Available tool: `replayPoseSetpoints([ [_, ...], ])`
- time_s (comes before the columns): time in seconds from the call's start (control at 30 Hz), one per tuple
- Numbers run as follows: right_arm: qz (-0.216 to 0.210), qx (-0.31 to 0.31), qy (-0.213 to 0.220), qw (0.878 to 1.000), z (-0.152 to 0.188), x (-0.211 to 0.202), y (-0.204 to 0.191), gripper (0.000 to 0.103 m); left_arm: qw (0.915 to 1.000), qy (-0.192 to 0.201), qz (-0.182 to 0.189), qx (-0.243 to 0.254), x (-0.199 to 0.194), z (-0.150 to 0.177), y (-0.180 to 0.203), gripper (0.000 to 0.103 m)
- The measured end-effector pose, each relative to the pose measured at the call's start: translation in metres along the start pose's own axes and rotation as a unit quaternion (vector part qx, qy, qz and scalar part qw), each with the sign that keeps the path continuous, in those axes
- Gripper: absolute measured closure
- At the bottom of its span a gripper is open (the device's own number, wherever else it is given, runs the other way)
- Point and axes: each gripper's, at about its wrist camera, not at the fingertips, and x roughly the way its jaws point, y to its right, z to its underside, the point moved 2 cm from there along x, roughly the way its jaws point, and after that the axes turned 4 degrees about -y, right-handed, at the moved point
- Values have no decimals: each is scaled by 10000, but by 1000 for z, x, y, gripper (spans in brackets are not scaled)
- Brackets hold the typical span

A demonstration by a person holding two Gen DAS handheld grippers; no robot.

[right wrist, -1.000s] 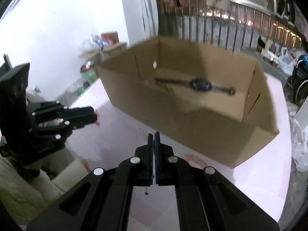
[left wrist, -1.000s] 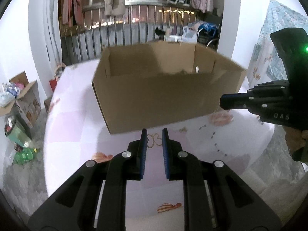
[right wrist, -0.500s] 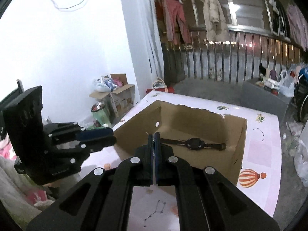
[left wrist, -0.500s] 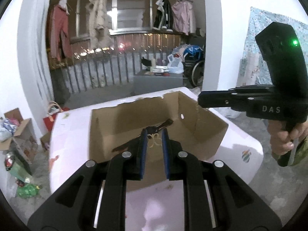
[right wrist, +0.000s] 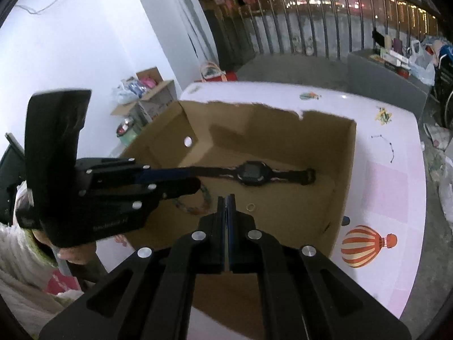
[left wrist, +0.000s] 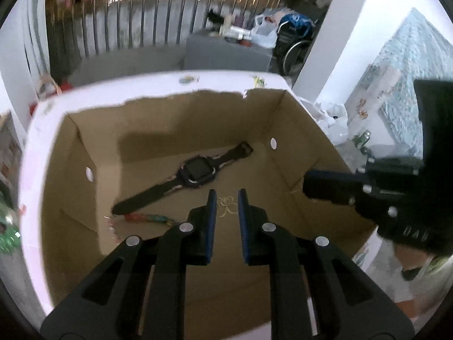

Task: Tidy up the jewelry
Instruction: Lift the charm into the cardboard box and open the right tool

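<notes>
An open cardboard box (left wrist: 308, 147) (right wrist: 344, 187) stands on the white and pink table (right wrist: 390, 187). Inside lie a black watch (left wrist: 198, 171) (right wrist: 252, 173), a beaded bracelet (left wrist: 150, 217) (right wrist: 195, 209) and a small gold ring (right wrist: 250, 206). My left gripper (left wrist: 225, 195) (right wrist: 192, 178) hangs over the box, its blue pads shut on a thin gold bow-shaped piece (left wrist: 226, 208). My right gripper (right wrist: 226, 198) (left wrist: 307, 184) is over the box's near side, jaws pressed together with nothing seen between them.
A metal railing (right wrist: 325, 36) with hanging clothes runs behind the table. Cardboard boxes and bags (right wrist: 147, 90) sit on the floor at the left. A grey cabinet (left wrist: 226, 53) and a wheelchair (left wrist: 294, 48) stand beyond the table. A person's hand (right wrist: 73, 255) grips the left tool.
Both grippers have travelled from in front of the box to above its open top. The gold piece stayed between the left pads. The watch, bracelet and ring have come into view.
</notes>
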Motion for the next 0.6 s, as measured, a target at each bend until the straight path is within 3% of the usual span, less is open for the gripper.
replayPoseSetpoints([
  [0.23,34,78,-210,9997,2,11,13,99,9987,-306,195,-345,21,-5,-12,80],
  [0.6,8,217,132,9997,-1,-13,18,82,9981,-105,284,-539,15,-9,-15,76],
])
